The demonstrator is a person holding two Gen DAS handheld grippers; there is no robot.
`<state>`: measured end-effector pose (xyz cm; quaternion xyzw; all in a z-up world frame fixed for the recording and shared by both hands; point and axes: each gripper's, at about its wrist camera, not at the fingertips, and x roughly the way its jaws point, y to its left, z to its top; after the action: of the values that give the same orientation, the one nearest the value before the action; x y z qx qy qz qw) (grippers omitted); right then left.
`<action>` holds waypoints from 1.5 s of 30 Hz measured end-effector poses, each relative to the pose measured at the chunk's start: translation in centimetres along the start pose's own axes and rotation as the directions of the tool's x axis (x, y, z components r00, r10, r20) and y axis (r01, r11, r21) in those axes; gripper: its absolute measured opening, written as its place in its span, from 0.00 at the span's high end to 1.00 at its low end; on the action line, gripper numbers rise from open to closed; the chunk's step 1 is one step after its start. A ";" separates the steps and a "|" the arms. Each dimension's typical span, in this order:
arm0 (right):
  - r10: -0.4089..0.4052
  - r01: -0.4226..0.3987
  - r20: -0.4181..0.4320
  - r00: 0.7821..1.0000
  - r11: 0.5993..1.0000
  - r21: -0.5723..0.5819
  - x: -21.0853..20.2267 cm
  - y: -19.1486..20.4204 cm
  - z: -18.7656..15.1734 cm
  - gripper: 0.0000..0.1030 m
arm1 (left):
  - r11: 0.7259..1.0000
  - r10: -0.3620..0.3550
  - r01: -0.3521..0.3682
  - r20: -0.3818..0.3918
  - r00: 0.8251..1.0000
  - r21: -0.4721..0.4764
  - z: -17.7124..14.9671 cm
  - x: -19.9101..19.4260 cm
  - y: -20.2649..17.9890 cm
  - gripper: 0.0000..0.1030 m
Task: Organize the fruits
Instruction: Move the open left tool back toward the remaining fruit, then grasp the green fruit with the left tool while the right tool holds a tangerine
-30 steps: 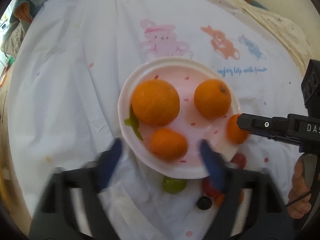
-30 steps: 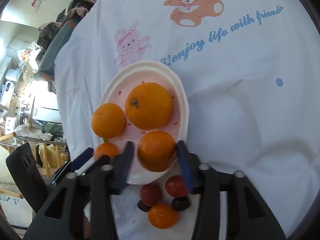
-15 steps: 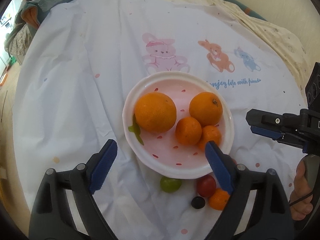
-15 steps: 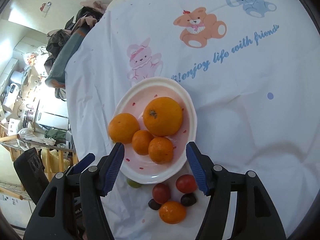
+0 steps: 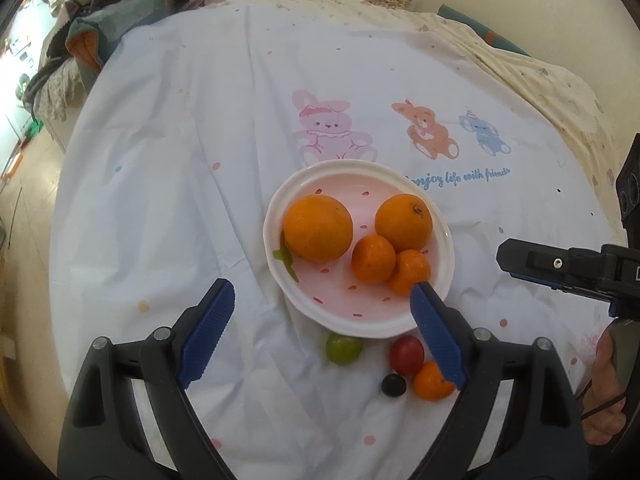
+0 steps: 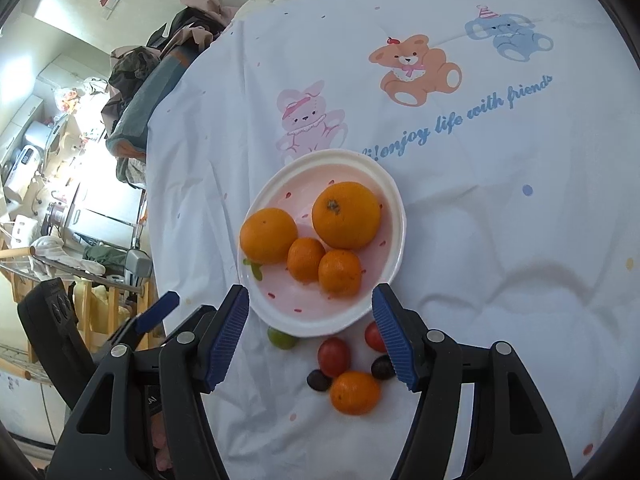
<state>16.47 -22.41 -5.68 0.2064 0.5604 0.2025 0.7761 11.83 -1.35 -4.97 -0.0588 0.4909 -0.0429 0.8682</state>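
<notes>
Oranges: two big (image 5: 318, 227) (image 5: 404, 221), two small (image 5: 373, 258) (image 5: 409, 271), all touching, on pink plate (image 5: 360, 322). Your left gripper (image 5: 320, 336) wide, empty, just before plate. Your right gripper (image 6: 310, 336) wide, empty. Loose fruits near plate: green one (image 6: 281, 338), red ones (image 6: 334, 356), small orange one (image 6: 354, 393). Cloth (image 6: 500, 240) print reads "enjoy life with friends" (image 6: 460, 118).

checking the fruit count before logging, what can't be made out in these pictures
- Left wrist view: the small orange beside the plate is partly covered by the left gripper finger.
- Right wrist view: one red fruit and one dark fruit sit partly behind the right gripper finger.
</notes>
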 end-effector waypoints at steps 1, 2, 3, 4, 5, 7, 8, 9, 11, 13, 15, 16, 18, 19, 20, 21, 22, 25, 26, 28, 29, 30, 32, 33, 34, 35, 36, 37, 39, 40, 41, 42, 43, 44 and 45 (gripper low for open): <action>0.001 -0.001 0.000 1.000 1.000 -0.001 -0.1 0.1 -0.2 0.35 | 1.000 -0.002 0.002 0.001 1.000 -0.001 0.0 -0.3 0.0 0.15; -0.007 0.007 0.001 1.000 1.000 -0.005 -0.3 0.2 -0.4 0.35 | 1.000 -0.002 0.002 0.003 1.000 -0.003 0.0 -0.6 0.1 0.15; -0.012 0.012 0.001 1.000 1.000 -0.006 -0.5 0.3 -0.6 0.35 | 1.000 -0.002 0.002 0.006 1.000 -0.005 0.0 -0.9 0.1 0.15; -0.012 0.012 0.000 1.000 1.000 -0.006 -0.6 0.4 -0.8 0.35 | 1.000 0.000 0.000 0.006 1.000 -0.008 -0.1 -1.2 0.2 0.15; -0.011 0.011 -0.001 1.000 1.000 -0.009 -0.7 0.5 -1.0 0.35 | 1.000 0.001 -0.001 0.005 1.000 -0.010 -0.1 -1.4 0.2 0.15; -0.021 0.021 -0.003 1.000 1.000 -0.018 -1.0 0.7 -1.5 0.35 | 1.000 0.006 -0.006 -0.002 1.000 -0.008 -0.3 -2.0 0.2 0.15; -0.024 0.024 -0.005 1.000 0.999 -0.022 -1.2 0.9 -1.8 0.35 | 1.000 0.005 -0.005 -0.003 1.000 -0.005 -0.4 -2.3 0.2 0.15; -0.023 0.023 -0.005 1.000 0.999 -0.024 -1.3 0.9 -2.0 0.35 | 1.000 0.005 -0.005 -0.004 1.000 -0.003 -0.6 -2.6 0.2 0.15; -0.036 0.036 -0.012 0.999 0.999 -0.024 -1.4 0.8 -2.5 0.35 | 1.000 0.009 -0.009 -0.011 1.000 -0.005 -1.1 -3.2 0.3 0.15; -0.029 0.029 -0.024 0.999 1.000 -0.008 -1.4 0.5 -3.0 0.35 | 1.000 0.003 -0.003 -0.025 1.000 -0.013 -1.6 -3.8 0.5 0.15; -0.030 0.030 -0.031 0.999 1.000 0.004 -1.4 0.3 -3.7 0.35 | 1.000 -0.002 0.002 -0.026 1.000 -0.024 -2.1 -4.5 0.8 0.15; -0.033 0.033 -0.036 0.999 0.999 0.011 -1.4 0.2 -4.0 0.35 | 1.000 -0.003 0.002 -0.022 1.000 -0.025 -2.3 -4.9 0.9 0.15; -0.022 0.023 -0.044 0.999 1.000 0.019 -1.5 0.2 -4.4 0.35 | 1.000 0.001 -0.001 -0.005 1.000 -0.023 -2.7 -5.8 1.1 0.15; -0.033 0.033 -0.045 0.998 0.999 0.011 -1.5 0.4 -4.7 0.35 | 1.000 0.005 -0.005 0.004 1.000 -0.021 -2.8 -6.1 1.2 0.15; -0.042 0.043 -0.046 0.998 0.999 0.007 -1.5 0.4 -4.9 0.35 | 1.000 0.011 -0.011 0.015 1.000 -0.021 -2.9 -6.5 1.3 0.15; -0.047 0.047 -0.048 0.998 0.999 0.006 -1.4 0.4 -5.1 0.35 | 1.000 0.017 -0.016 0.029 0.999 -0.024 -3.1 -6.8 1.4 0.15; -0.048 0.048 -0.051 0.998 0.999 0.009 -1.4 0.4 -5.3 0.35 | 0.999 0.022 -0.021 0.039 0.999 -0.033 -3.3 -7.0 1.6 0.15; -0.064 0.066 -0.069 0.996 0.998 0.023 -0.7 -0.1 -5.7 0.35 | 0.997 0.012 -0.009 0.039 0.999 -0.074 -3.3 -6.7 2.2 0.15; -0.066 0.069 -0.075 0.995 0.997 0.030 -0.5 -0.2 -5.8 0.35 | 0.996 0.012 -0.008 0.037 0.999 -0.087 -3.2 -6.5 2.3 0.15; -0.076 0.079 -0.086 0.993 0.996 0.041 0.0 -0.5 -5.8 0.35 | 0.994 0.017 -0.014 0.028 0.999 -0.104 -3.1 -6.2 2.4 0.15; -0.075 0.081 -0.097 0.992 0.995 0.055 0.5 -0.8 -5.8 0.35 | 0.994 0.012 -0.009 0.026 1.000 -0.113 -3.0 -6.1 2.5 0.15; -0.073 0.081 -0.104 0.992 0.995 0.066 0.7 -1.0 -5.8 0.35 | 0.992 0.006 -0.003 0.025 1.000 -0.123 -2.9 -6.0 2.4 0.15; -0.078 0.089 -0.126 0.989 0.992 0.088 1.4 -1.6 -5.9 0.35 | 0.992 0.003 -0.001 0.022 1.000 -0.123 -2.9 -6.0 2.4 0.15; -0.080 0.095 -0.151 0.985 0.990 0.100 2.1 -1.9 -6.0 0.35 | 0.993 0.006 -0.004 0.020 1.000 -0.120 -2.9 -5.9 2.3 0.15; -0.070 0.092 -0.179 0.981 0.989 0.114 2.8 -2.1 -6.2 0.35 | 0.993 0.011 -0.009 0.017 1.000 -0.118 -2.8 -5.9 2.3 0.15; -0.064 0.090 -0.201 0.978 0.988 0.125 3.4 -2.3 -6.3 0.35 | 0.993 0.013 -0.011 0.015 1.000 -0.120 -2.8 -5.8 2.3 0.15; -0.068 0.098 -0.218 0.974 0.986 0.132 3.9 -2.6 -6.6 0.35 | 0.992 0.013 -0.011 0.011 1.000 -0.126 -2.8 -5.7 2.5 0.15; -0.079 0.112 -0.229 0.970 0.985 0.132 4.5 -2.7 -6.8 0.35 | 0.991 0.009 -0.009 0.006 1.000 -0.136 -2.7 -5.6 2.6 0.15; -0.097 0.130 -0.267 0.959 0.985 0.112 5.8 -2.8 -7.1 0.37 | 0.986 -0.005 0.003 -0.010 1.000 -0.164 -2.7 -5.3 3.0 0.15; -0.103 0.136 -0.283 0.954 0.986 0.099 6.5 -2.8 -7.3 0.41 | 0.985 -0.009 0.006 -0.016 1.000 -0.173 -2.7 -5.2 3.1 0.15; -0.106 0.139 -0.292 0.950 0.986 0.094 6.9 -2.7 -7.4 0.45 | 0.983 -0.013 0.009 -0.023 1.000 -0.183 -2.7 -5.0 3.2 0.15; -0.109 0.143 -0.302 0.947 0.986 0.091 7.2 -2.7 -7.5 0.50 | 0.982 -0.013 0.008 -0.027 1.000 -0.187 -2.7 -4.9 3.3 0.15; -0.113 0.146 -0.301 0.947 0.985 0.091 7.4 -2.7 -7.5 0.52 | 0.982 -0.010 0.005 -0.028 1.000 -0.189 -2.7 -4.8 3.4 0.15; -0.107 0.141 -0.294 0.950 0.985 0.099 7.5 -2.8 -7.5 0.54 | 0.981 -0.004 0.000 -0.023 1.000 -0.192 -2.7 -4.9 3.5 0.15; -0.100 0.136 -0.297 0.950 0.985 0.104 7.6 -2.9 -7.5 0.55 | 0.981 0.002 -0.005 -0.015 1.000 -0.196 -2.6 -5.0 3.6 0.15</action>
<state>11.72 -19.94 -15.38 0.1879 0.6911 0.1487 0.6819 7.10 2.71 -2.58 -0.1426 0.4992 0.0067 0.8546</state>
